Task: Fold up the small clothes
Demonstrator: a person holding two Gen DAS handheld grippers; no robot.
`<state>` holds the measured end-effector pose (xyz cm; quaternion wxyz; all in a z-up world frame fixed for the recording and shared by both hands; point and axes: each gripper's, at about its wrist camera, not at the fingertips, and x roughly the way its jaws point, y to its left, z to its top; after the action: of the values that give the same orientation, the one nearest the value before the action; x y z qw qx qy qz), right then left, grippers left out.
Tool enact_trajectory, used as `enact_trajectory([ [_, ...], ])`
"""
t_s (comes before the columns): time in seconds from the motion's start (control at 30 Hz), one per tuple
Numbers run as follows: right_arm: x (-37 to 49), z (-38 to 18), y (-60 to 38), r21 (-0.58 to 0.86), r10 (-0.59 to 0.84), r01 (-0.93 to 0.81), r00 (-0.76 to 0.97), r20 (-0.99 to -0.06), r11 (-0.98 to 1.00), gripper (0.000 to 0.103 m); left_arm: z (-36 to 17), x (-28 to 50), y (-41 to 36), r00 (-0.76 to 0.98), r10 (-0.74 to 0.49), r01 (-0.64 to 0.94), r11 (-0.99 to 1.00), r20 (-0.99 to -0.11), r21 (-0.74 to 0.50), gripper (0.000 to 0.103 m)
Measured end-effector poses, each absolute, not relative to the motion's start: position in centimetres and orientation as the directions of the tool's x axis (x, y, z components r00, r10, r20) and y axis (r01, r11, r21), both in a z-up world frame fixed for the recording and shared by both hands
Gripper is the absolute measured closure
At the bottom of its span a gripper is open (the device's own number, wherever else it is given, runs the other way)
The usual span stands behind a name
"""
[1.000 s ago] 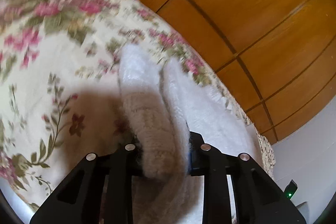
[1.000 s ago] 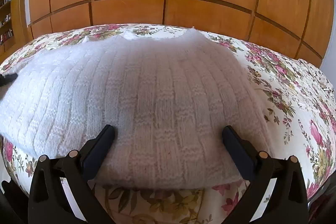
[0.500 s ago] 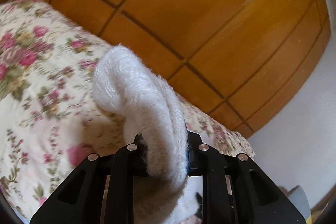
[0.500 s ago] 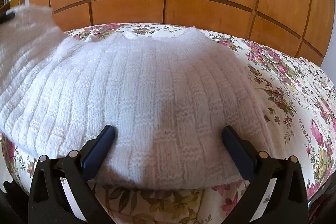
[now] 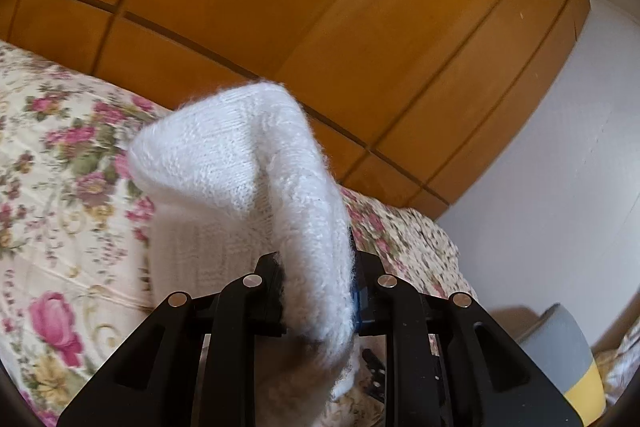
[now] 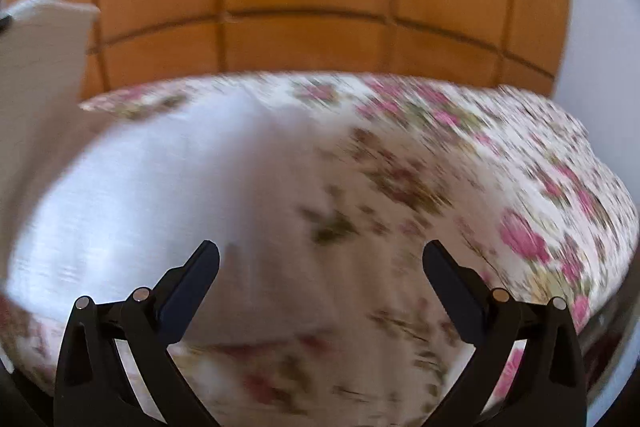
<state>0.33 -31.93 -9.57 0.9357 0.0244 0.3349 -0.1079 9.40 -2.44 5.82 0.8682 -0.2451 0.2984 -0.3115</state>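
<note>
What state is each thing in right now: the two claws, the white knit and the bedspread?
Left claw: shut on the white sweater, lifting one part.
Right claw: open, holding nothing.
White sweater: one part raised, the rest lying on the bed.
Floral bedspread: spread flat under the sweater.

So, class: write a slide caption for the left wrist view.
Left gripper pinches a white knitted sweater above a floral bedspread.
</note>
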Motion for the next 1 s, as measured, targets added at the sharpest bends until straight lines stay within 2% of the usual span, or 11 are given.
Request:
enact_trajectory([
  [0.07, 0.9, -11.2, -33.0, 0.012, -0.149, 0.218, 0.707, -0.692, 0.976, 0.002, 5.7, 9.7, -3.7, 0.61, -0.699, 0.407, 0.681, -0.374, -0.609, 0.083],
  [0.13, 0.6, -11.4, -33.7, 0.082, -0.117, 0.235, 0.718, -0.686, 0.969, 0.002, 5.4, 10.0, -5.4, 0.59, -0.709, 0.416, 0.678, -0.387, -0.607, 0.083],
  [0.23, 0.5, -11.4, -33.3, 0.055, -0.132, 0.228, 0.725, -0.676, 0.972, 0.002, 4.9, 10.7, -7.4, 0.572, -0.713, 0.42, 0.678, -0.404, -0.603, 0.083],
  [0.33, 0.2, -11.5, -33.8, 0.087, -0.113, 0.23, 0.73, -0.675, 0.969, 0.002, 4.4, 11.1, -10.0, 0.563, -0.707, 0.44, 0.694, -0.427, -0.57, 0.084],
  [0.4, 0.4, -11.6, -33.8, 0.087, -0.11, 0.226, 0.733, -0.671, 0.97, 0.002, 3.9, 11.5, -11.9, 0.543, -0.711, 0.456, 0.697, -0.448, -0.553, 0.089],
  [0.6, 0.0, -11.8, -33.5, 0.091, -0.126, 0.243, 0.747, -0.652, 0.966, 0.002, 1.3, 11.9, -17.5, 0.488, -0.676, 0.502, 0.735, -0.552, -0.456, 0.089],
  [0.87, -0.4, -11.9, -33.4, 0.093, -0.132, 0.243, 0.766, -0.629, 0.966, 0.002, -3.1, 12.1, -21.6, 0.41, -0.675, 0.508, 0.728, -0.613, -0.461, 0.09],
  [0.9, -0.5, -11.9, -33.3, 0.091, -0.134, 0.242, 0.77, -0.624, 0.966, 0.002, -3.2, 11.9, -21.7, 0.403, -0.681, 0.511, 0.722, -0.612, -0.467, 0.087],
  [0.97, -0.5, -12.0, -33.4, 0.09, -0.134, 0.239, 0.775, -0.617, 0.967, 0.002, -3.0, 11.5, -21.8, 0.388, -0.7, 0.522, 0.703, -0.6, -0.482, 0.072],
  [1.0, -0.5, -12.0, -33.4, 0.09, -0.133, 0.237, 0.777, -0.616, 0.967, 0.002, -2.8, 11.3, -21.8, 0.38, -0.711, 0.53, 0.691, -0.591, -0.491, 0.052],
])
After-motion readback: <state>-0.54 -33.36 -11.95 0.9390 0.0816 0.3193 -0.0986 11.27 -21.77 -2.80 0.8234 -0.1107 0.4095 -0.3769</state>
